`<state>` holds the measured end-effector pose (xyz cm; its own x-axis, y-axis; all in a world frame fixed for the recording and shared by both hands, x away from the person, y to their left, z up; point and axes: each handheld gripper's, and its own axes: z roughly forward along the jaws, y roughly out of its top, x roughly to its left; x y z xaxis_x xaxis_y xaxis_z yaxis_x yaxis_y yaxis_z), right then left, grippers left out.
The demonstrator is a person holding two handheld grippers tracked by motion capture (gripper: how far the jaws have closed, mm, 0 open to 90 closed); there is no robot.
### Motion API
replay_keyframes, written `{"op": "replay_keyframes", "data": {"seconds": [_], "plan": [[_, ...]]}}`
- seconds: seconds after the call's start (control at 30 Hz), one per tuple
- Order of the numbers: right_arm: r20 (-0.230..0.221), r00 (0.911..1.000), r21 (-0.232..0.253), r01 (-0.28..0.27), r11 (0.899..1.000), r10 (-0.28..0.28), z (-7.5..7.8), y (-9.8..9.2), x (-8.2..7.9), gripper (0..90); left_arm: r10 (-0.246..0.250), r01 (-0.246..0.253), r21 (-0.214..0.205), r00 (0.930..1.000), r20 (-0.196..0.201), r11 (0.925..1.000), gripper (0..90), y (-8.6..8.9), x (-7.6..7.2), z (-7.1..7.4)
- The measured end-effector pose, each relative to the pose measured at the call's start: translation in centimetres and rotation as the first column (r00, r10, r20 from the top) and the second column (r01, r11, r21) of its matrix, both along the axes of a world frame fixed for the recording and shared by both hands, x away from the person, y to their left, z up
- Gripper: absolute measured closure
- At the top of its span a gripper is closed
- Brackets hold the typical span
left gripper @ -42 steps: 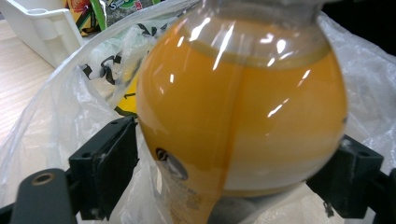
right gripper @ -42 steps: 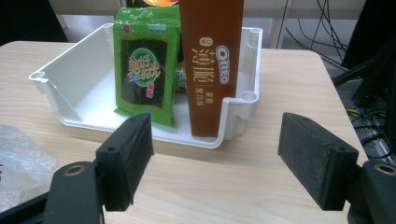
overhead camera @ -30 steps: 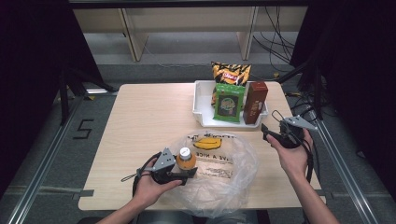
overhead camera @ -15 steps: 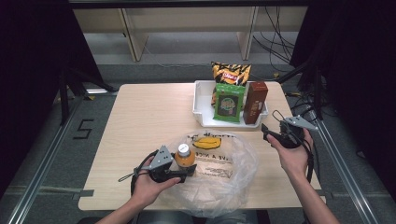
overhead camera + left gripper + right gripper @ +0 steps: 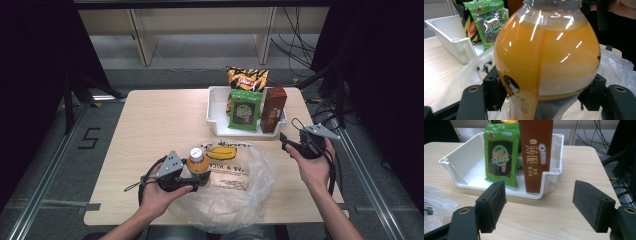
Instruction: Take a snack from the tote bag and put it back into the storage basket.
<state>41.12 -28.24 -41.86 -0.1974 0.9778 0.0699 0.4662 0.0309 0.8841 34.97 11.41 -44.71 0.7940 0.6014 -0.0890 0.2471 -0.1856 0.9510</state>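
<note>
The round-bellied clear plastic bottle of orange juice stands upright at the near-left mouth of the crinkled clear plastic bag, clamped at its lower belly between the jaws of the left gripper — in the left gripper view both black pads press its sides. Whether its base rests on the bag or hangs just above it I cannot tell. The bag lies flat on the light wooden worktop with a yellow-and-black printed label showing through it.

Well apart on the right, the right gripper hovers with jaws wide and nothing in them, pointing at the white plastic tray. The tray holds a green seaweed snack packet and a tall brown Oreo box upright, with an orange chip bag behind them.

As a judgement, packing is at an early stage — one bottle is at the bag, three snacks are left in the tray.
</note>
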Motion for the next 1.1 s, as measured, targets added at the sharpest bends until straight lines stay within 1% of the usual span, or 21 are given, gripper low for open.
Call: {"op": "replay_keyframes", "data": {"seconds": [0.07,0.1,0.13,0.17,0.27,0.3,0.37,0.4,0.47,0.5,0.53,0.63,0.67,0.7,0.77,0.83,0.87,0.9,1.0,1.03,1.1], "plan": [[0.0,1.0,-0.001,0.0,1.0,0.0,0.0,0.0,0.0,27.1,0.003,-0.003,-0.006,1.0,0.001,1.0,34.0,0.1,0.1,0.3],[0.0,1.0,-0.001,-0.001,1.0,0.001,0.0,0.0,0.0,27.1,0.002,-0.002,-0.019,1.0,0.005,0.9998,33.9,0.0,0.1,0.4],[0.007,1.0,0.004,-0.005,1.0,0.005,0.0,0.0,0.0,27.1,0.005,-0.005,-0.013,1.0,0.006,0.9999,34.0,0.1,0.1,0.6],[0.014,0.9999,0.009,-0.007,1.0,0.007,-0.1,0.0,0.1,27.1,0.009,-0.009,-0.019,0.9999,0.006,0.9998,33.9,0.1,0.2,0.7],[0.017,0.9998,0.009,-0.007,1.0,0.006,-0.1,0.1,0.1,27.1,0.012,-0.012,-0.027,0.9999,0.011,0.9996,34.0,0.1,0.3,1.0],[0.016,0.9998,0.009,-0.006,1.0,0.006,-0.1,0.1,0.1,27.1,0.016,-0.016,-0.021,0.9998,0.01,0.9996,34.1,0.2,0.2,1.1],[0.007,1.0,0.006,-0.005,1.0,0.005,0.0,0.1,0.0,27.1,0.015,-0.014,-0.022,0.9998,0.012,0.9997,34.2,0.1,0.3,1.3],[0.01,1.0,0.018,-0.001,1.0,0.0,-0.1,0.2,0.0,27.1,0.009,-0.009,-0.03,0.9999,0.014,0.9995,34.2,0.1,0.3,1.3],[0.011,0.9999,0.009,0.001,1.0,-0.001,-0.1,0.2,0.0,27.1,0.012,-0.011,-0.025,0.9998,0.019,0.9996,34.4,0.1,0.3,1.6],[-0.004,1.0,0.031,0.007,1.0,-0.007,-0.1,0.3,-0.1,27.1,0.008,-0.007,-0.037,0.9997,0.022,0.9993,34.4,0.0,0.4,1.7],[-0.006,1.0,0.033,0.008,0.999,-0.007,0.0,0.3,-0.1,27.1,0.012,-0.011,-0.028,0.9997,0.021,0.9995,34.4,0.0,0.4,1.9],[0.003,0.9999,0.024,0.011,1.0,-0.011,-0.1,0.4,0.0,27.0,0.007,-0.005,-0.044,0.9996,0.027,0.999,34.5,-0.1,0.6,2.2],[0.008,0.9999,0.014,0.007,1.0,-0.007,-0.2,0.3,0.0,27.1,0.015,-0.014,-0.032,0.9996,0.025,0.9994,34.5,-0.1,0.6,2.4],[0.005,0.9999,0.026,0.01,1.0,-0.01,-0.2,0.4,0.0,27.1,0.014,-0.013,-0.036,0.9995,0.027,0.9993,34.6,-0.2,0.7,2.4],[0.014,0.9999,-0.002,0.003,1.0,-0.003,-0.2,0.2,0.1,27.1,0.013,-0.012,-0.036,0.9994,0.032,0.9993,34.6,-0.2,0.8,2.6],[0.015,0.9999,0.002,-0.001,1.0,0.001,-0.2,0.2,0.1,27.1,0.011,-0.01,-0.037,0.9995,0.031,0.9992,34.6,-0.3,0.8,2.7],[0.006,1.0,0.008,0.005,1.0,-0.005,-0.2,0.2,0.0,27.1,0.012,-0.01,-0.039,0.9994,0.033,0.9992,34.6,-0.3,0.9,2.8],[-0.007,1.0,0.0,0.007,1.0,-0.007,-0.1,0.2,0.0,27.1,0.011,-0.01,-0.04,0.9993,0.035,0.9991,34.7,-0.3,0.9,2.8],[-0.003,1.0,-0.005,0.005,1.0,-0.005,-0.2,0.2,0.0,27.1,0.013,-0.011,-0.042,0.9992,0.039,0.9991,34.7,-0.4,1.1,3.1],[-0.001,1.0,-0.021,0.004,1.0,-0.004,-0.2,0.1,0.0,27.1,0.014,-0.013,-0.044,0.9991,0.04,0.999,34.7,-0.4,1.2,3.2],[-0.004,1.0,-0.013,-0.003,1.0,0.003,-0.2,0.1,0.0,27.1,0.014,-0.012,-0.043,0.9991,0.041,0.999,34.7,-0.4,1.3,3.4]]}}
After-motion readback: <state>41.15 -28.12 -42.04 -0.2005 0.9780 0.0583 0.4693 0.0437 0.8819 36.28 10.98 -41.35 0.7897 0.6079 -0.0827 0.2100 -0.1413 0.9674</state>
